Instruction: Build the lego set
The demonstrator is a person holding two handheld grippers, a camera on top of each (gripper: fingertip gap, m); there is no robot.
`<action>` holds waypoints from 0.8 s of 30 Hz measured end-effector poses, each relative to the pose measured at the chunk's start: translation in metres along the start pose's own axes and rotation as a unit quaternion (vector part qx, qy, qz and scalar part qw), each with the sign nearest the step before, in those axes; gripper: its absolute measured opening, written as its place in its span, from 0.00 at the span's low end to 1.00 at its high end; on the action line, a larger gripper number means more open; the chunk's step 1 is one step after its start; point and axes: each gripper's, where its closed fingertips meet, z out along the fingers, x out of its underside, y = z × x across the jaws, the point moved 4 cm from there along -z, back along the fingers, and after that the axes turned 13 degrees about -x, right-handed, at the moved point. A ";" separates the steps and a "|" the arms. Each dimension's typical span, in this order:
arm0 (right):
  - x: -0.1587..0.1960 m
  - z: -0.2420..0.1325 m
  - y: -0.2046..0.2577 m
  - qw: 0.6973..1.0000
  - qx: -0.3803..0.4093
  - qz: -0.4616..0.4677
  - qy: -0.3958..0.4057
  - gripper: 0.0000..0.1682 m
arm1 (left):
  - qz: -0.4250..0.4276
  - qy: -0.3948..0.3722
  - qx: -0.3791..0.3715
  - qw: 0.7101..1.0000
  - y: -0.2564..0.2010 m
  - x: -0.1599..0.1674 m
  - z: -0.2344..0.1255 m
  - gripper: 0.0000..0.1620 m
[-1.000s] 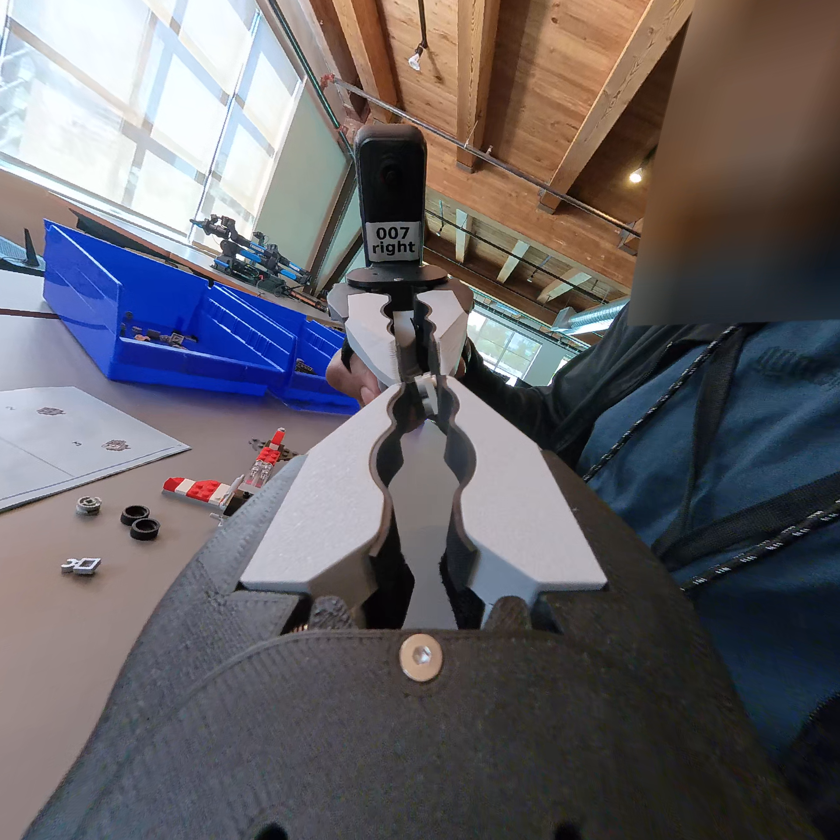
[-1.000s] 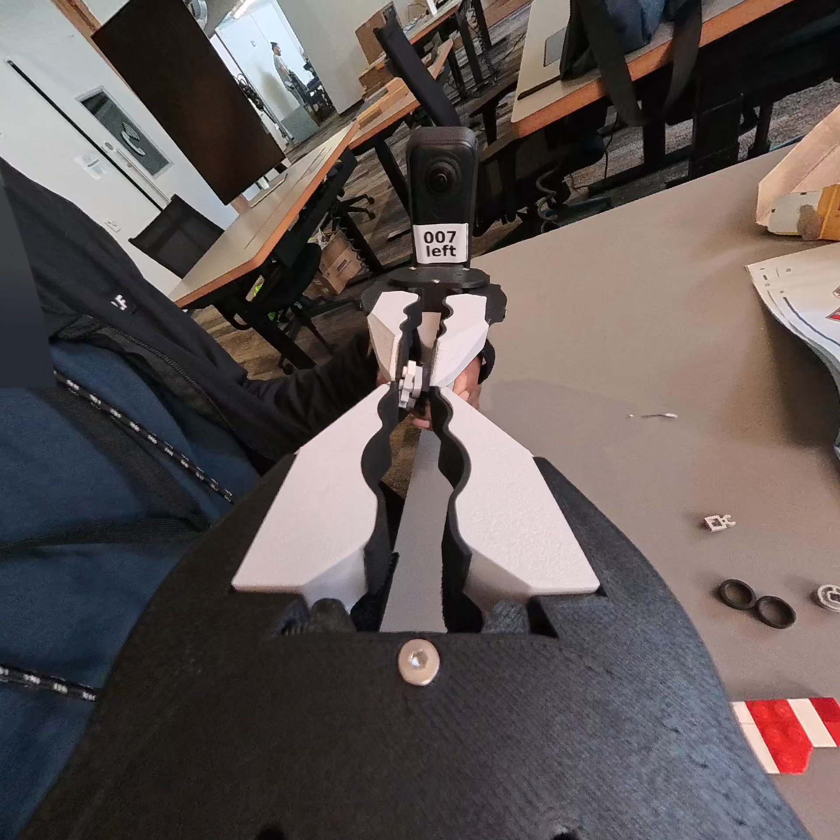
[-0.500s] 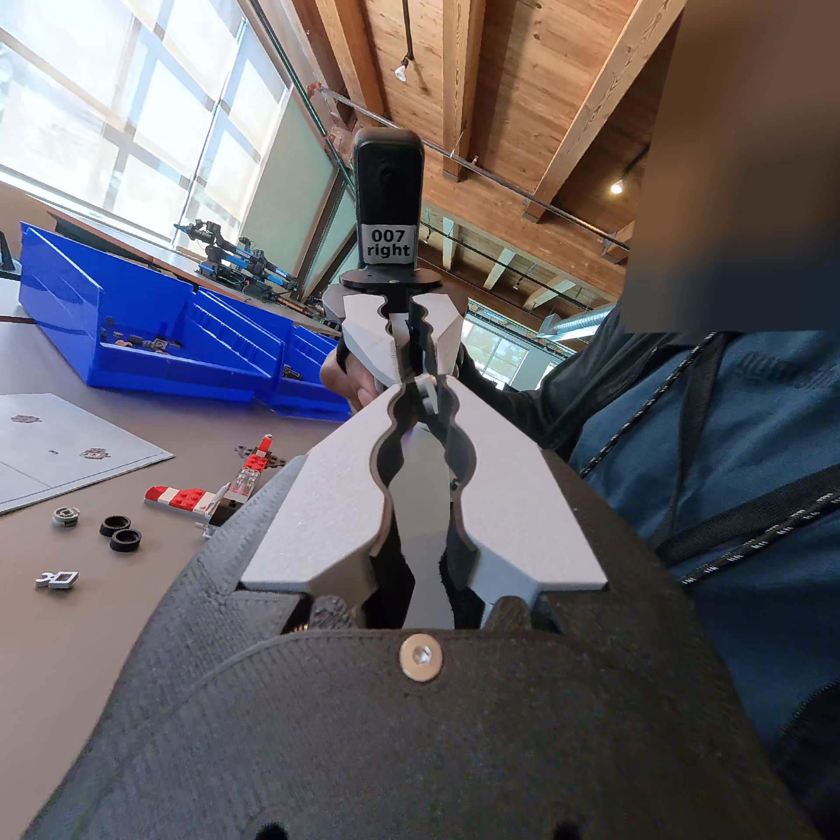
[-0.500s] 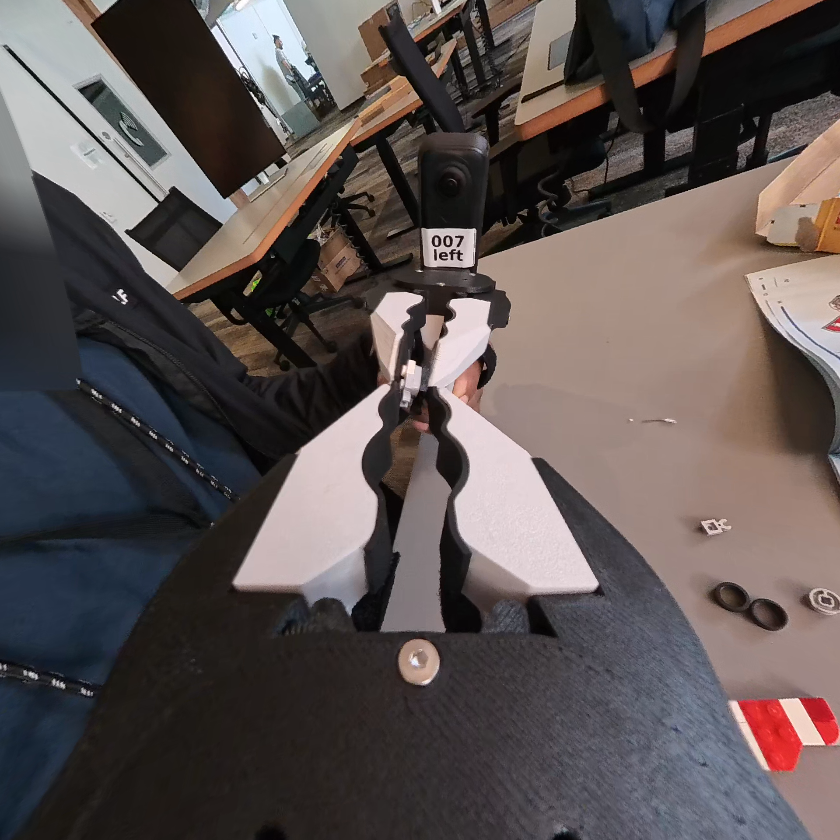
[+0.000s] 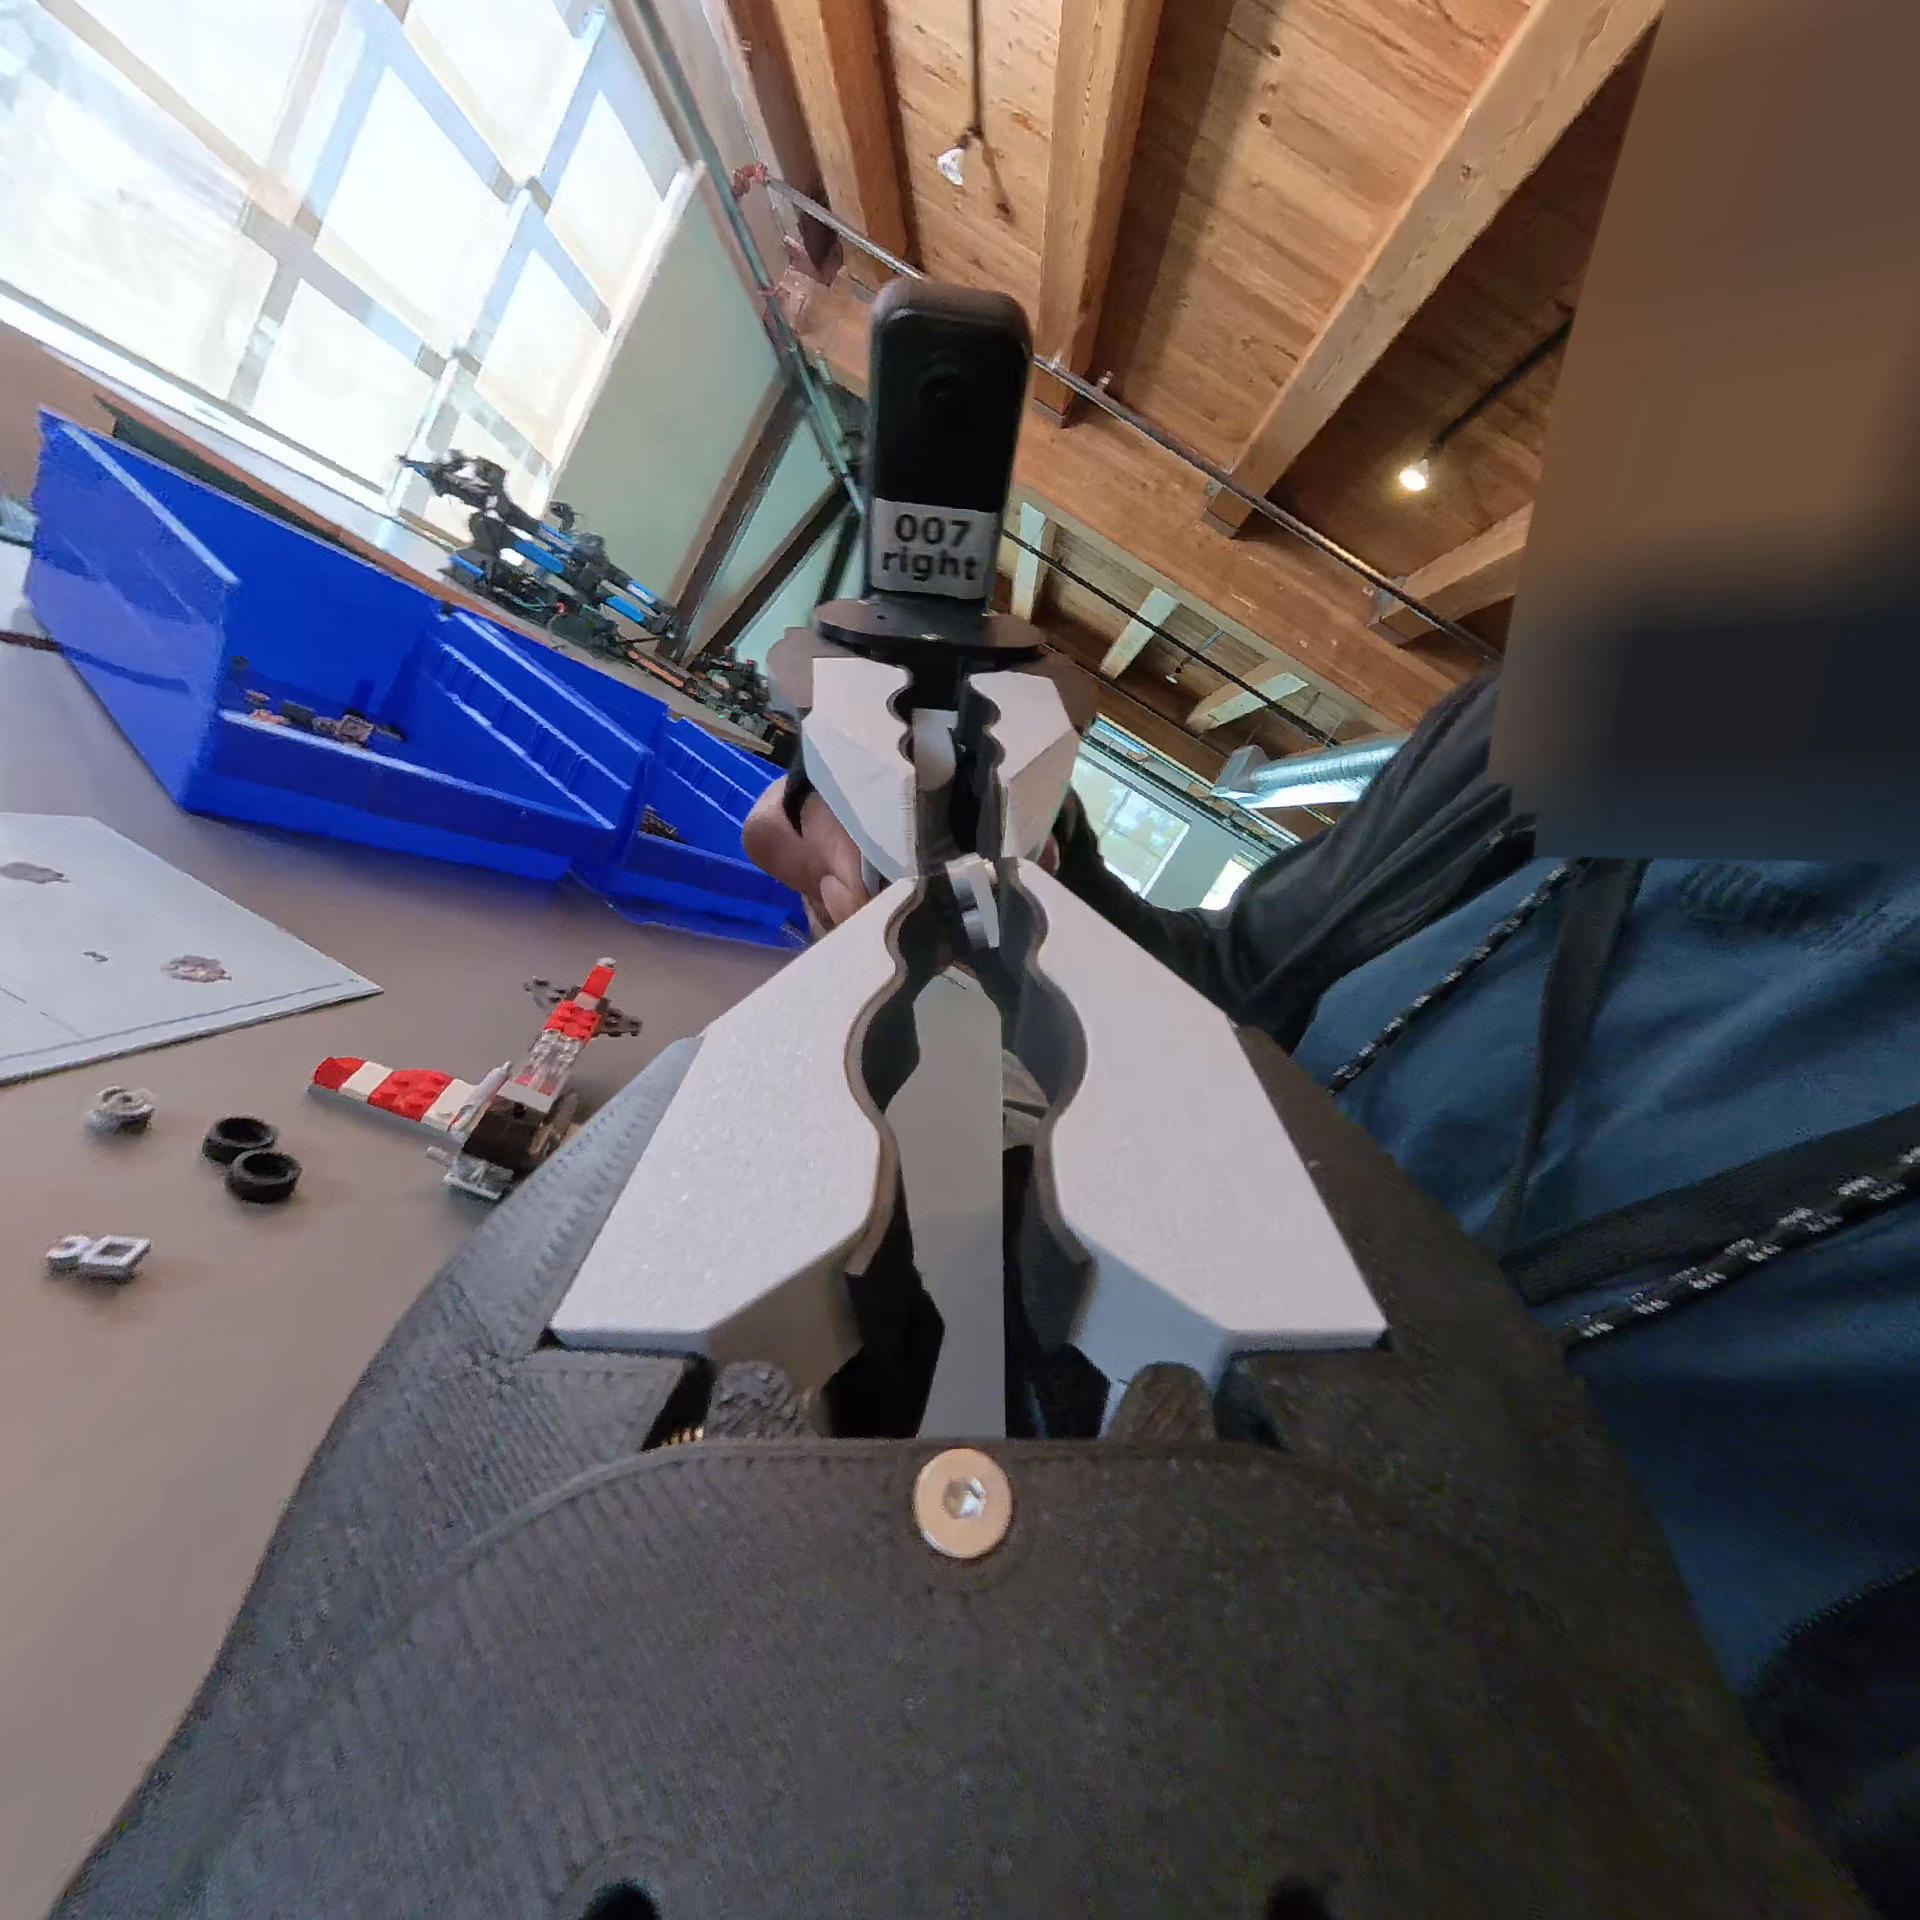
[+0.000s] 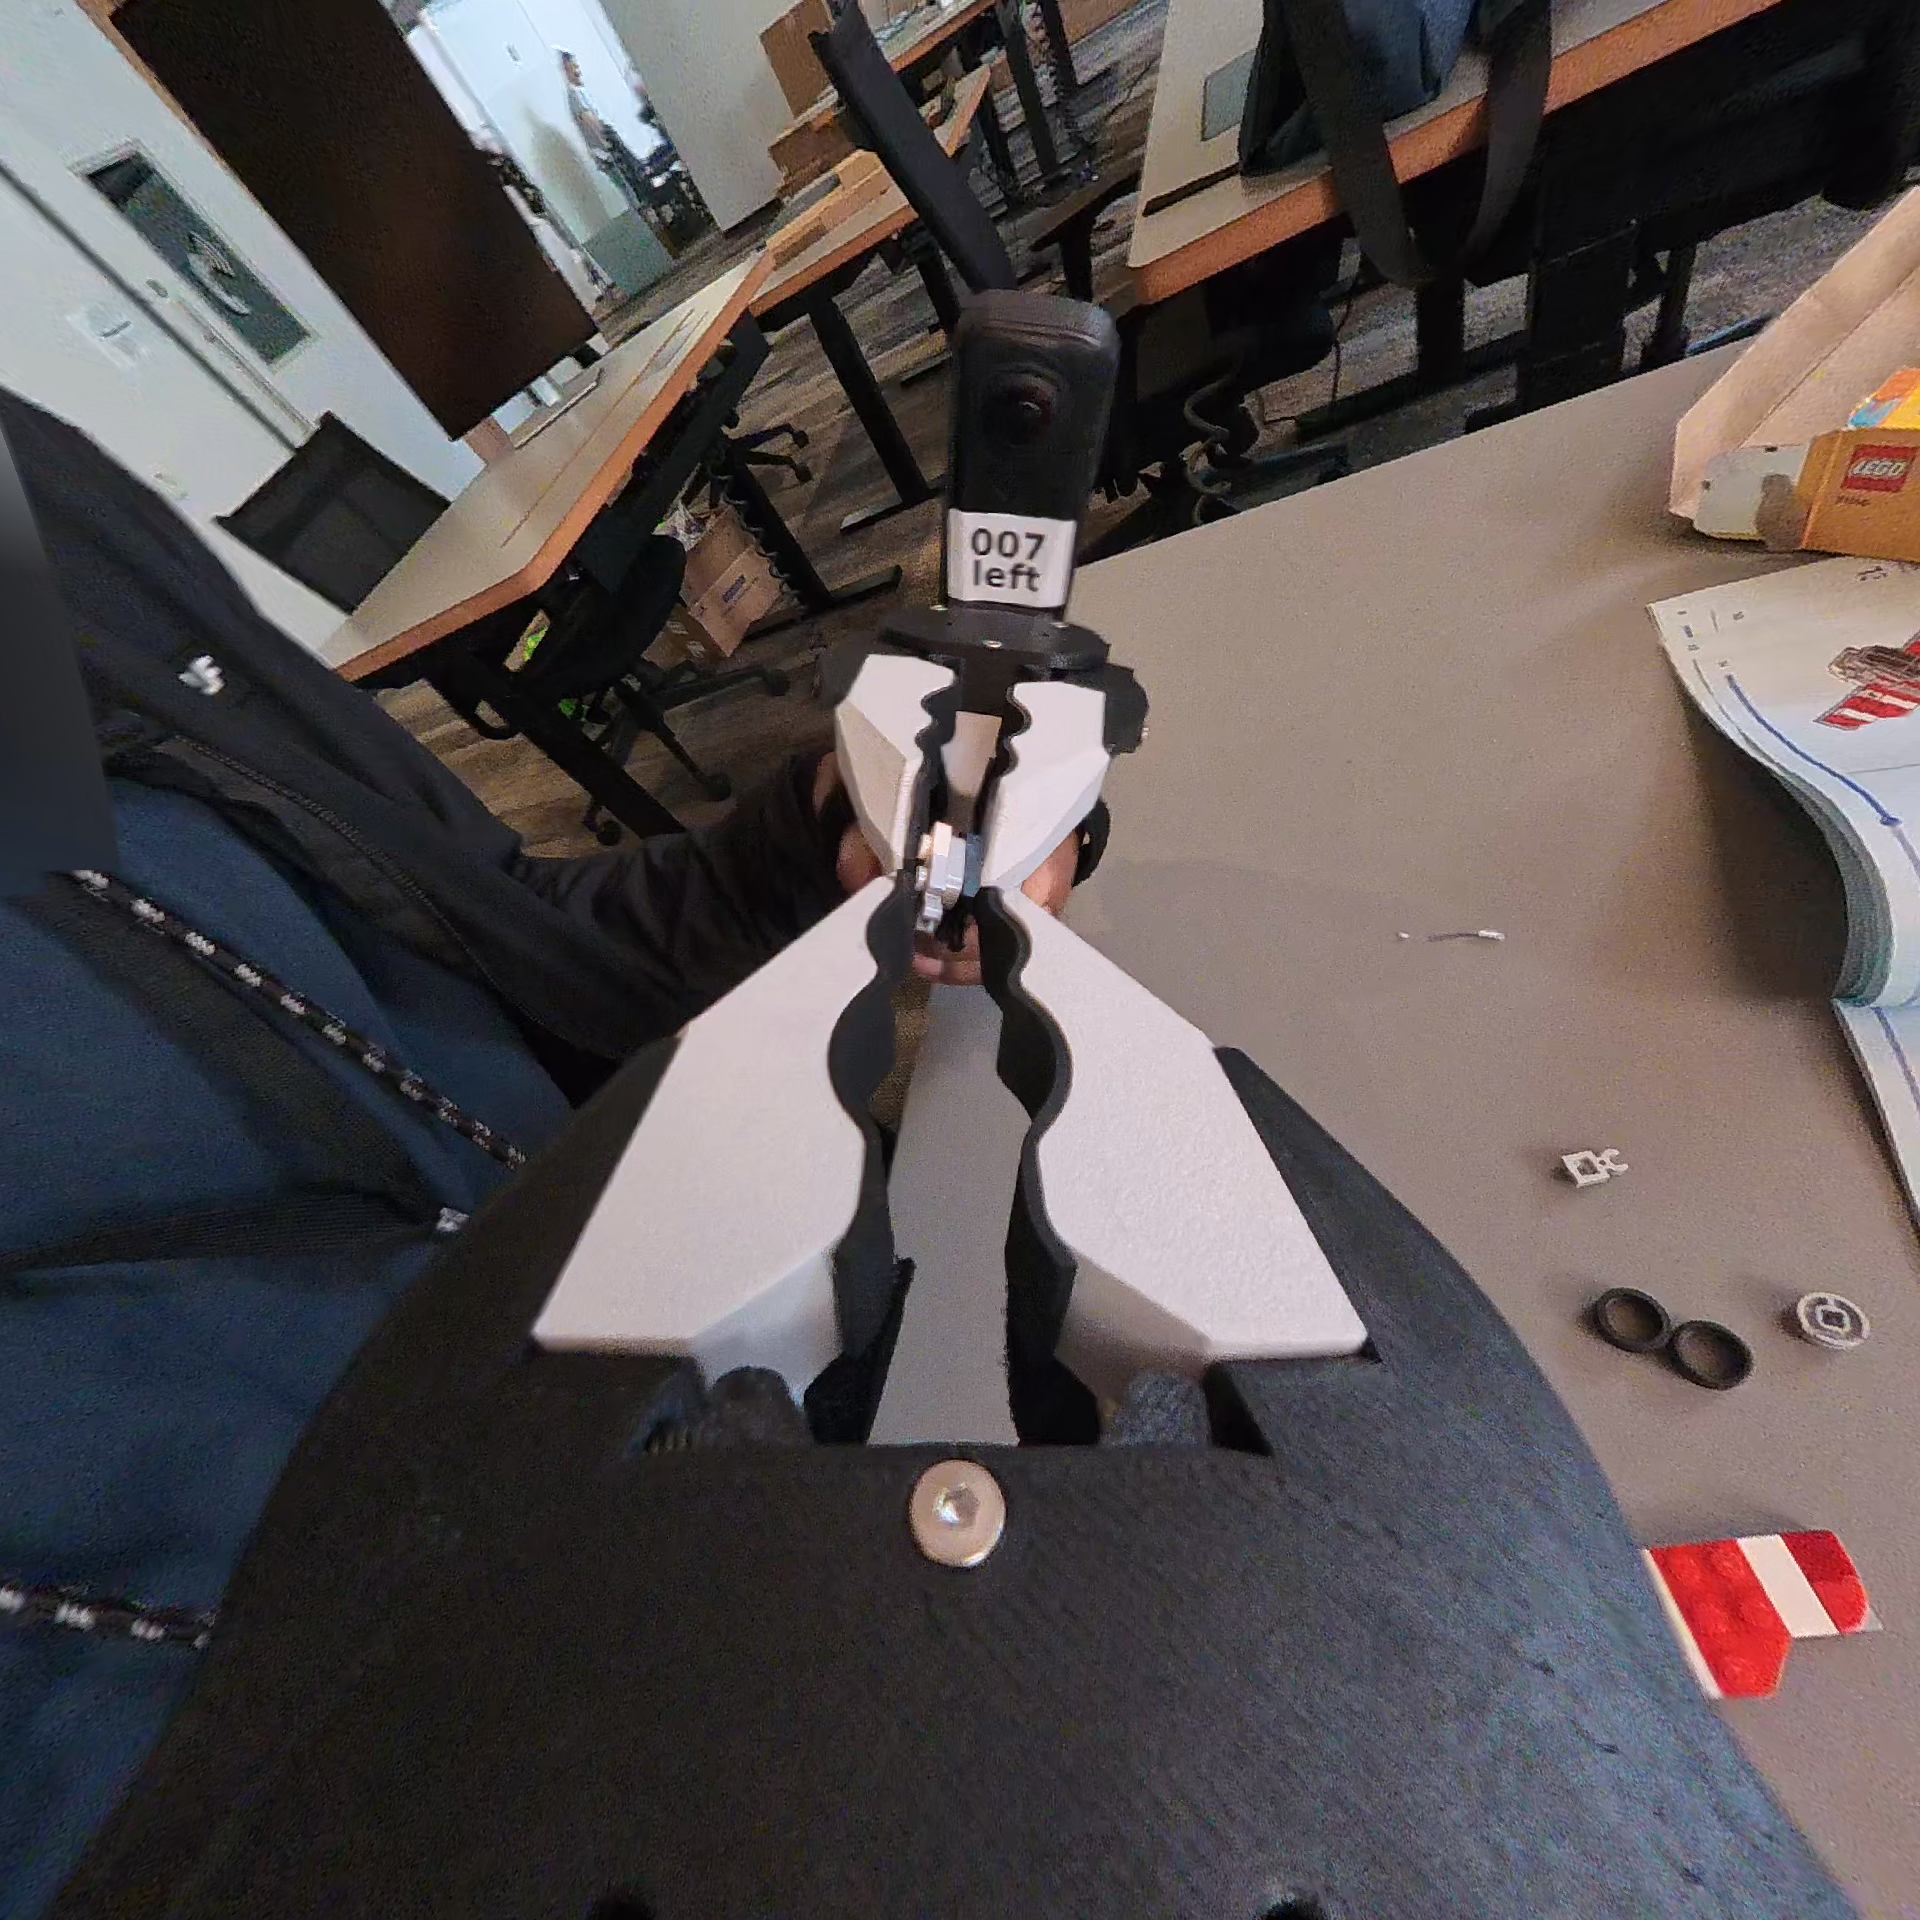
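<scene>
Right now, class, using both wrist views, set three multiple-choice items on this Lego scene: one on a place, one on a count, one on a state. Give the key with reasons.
1. Where do the black tyres lie?
A. in the blue bin
B. on the table
C. on the instruction booklet

2. How many black tyres are there?
A. two
B. four
C. six

3. How do the left gripper and right gripper stand?
A. both wide open
B. far apart
C. tip to tip around a small grey piece

Key: 1 B, they rest on bare tabletop beside the red-and-white model; 2 A, one pair shows in both views; 3 C, the tips meet at the piece.
</scene>
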 end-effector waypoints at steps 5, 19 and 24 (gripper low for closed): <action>-0.004 0.001 -0.005 1.000 0.014 -0.007 -0.024 0.10 | -0.045 -0.017 -0.002 0.999 0.005 -0.006 -0.003 0.07; 0.004 0.017 -0.018 0.953 0.160 -0.259 0.016 0.20 | -0.206 -0.027 -0.017 0.978 0.028 -0.005 -0.010 0.07; 0.006 0.020 -0.024 0.945 0.175 -0.273 0.033 0.11 | -0.221 -0.022 -0.013 0.975 0.029 -0.003 -0.009 0.06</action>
